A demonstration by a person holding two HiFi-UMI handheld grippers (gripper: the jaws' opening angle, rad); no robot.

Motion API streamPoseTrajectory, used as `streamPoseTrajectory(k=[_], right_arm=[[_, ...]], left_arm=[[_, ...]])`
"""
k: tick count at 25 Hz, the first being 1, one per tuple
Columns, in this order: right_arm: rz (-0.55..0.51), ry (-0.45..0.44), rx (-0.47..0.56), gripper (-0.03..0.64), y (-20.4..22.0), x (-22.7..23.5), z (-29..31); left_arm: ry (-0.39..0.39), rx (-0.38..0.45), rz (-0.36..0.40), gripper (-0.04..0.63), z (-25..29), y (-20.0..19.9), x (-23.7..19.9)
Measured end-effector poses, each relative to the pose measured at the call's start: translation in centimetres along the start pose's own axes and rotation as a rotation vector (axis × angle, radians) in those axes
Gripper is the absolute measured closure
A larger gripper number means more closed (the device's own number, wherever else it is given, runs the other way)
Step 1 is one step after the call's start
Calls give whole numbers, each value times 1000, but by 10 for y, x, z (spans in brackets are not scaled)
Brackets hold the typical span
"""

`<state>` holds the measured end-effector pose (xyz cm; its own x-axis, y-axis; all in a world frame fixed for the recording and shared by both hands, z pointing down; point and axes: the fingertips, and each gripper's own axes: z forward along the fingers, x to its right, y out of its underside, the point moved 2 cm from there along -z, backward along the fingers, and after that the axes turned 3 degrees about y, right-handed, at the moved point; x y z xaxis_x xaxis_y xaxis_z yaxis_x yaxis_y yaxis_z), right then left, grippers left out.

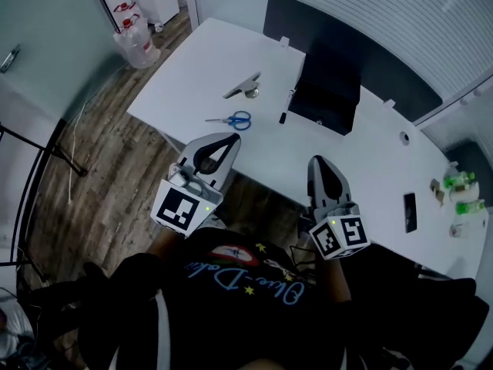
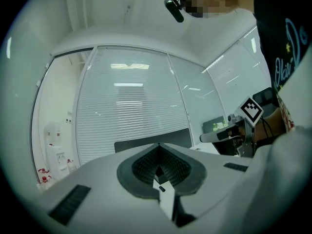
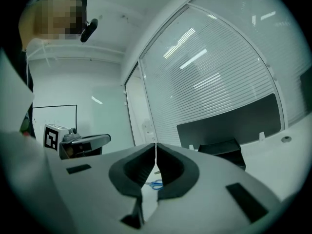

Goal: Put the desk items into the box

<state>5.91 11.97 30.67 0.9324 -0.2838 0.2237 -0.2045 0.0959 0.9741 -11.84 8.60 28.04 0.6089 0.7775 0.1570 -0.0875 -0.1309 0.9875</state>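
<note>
A black open box [image 1: 327, 91] stands at the far side of the white desk [image 1: 370, 160]. In front of it lie blue-handled scissors [image 1: 231, 119], a grey stapler-like item [image 1: 243, 86] and a black pen [image 1: 286, 105]. My left gripper [image 1: 230, 139] hovers over the desk's near edge, jaws shut and empty. My right gripper [image 1: 316, 161] is beside it, also shut with nothing held. In the right gripper view the shut jaws [image 3: 156, 145] point toward the box [image 3: 222, 151], with the scissors [image 3: 155, 184] showing behind them. The left gripper view shows its own tips [image 2: 158, 145] together.
A black phone [image 1: 410, 211] and green bottles [image 1: 462, 183] lie at the desk's right end. A dark panel [image 1: 385, 56] runs along the back edge. Water jugs [image 1: 137, 41] stand on the wooden floor at the far left. A person's dark shirt fills the bottom of the head view.
</note>
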Motion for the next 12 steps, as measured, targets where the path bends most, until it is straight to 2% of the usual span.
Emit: streamPoseTrajectory(k=[12], right_arm=[[-24,155,-59,606,25,-27,74]], left_arm=[[119,0,-51,588,8,26,-87]])
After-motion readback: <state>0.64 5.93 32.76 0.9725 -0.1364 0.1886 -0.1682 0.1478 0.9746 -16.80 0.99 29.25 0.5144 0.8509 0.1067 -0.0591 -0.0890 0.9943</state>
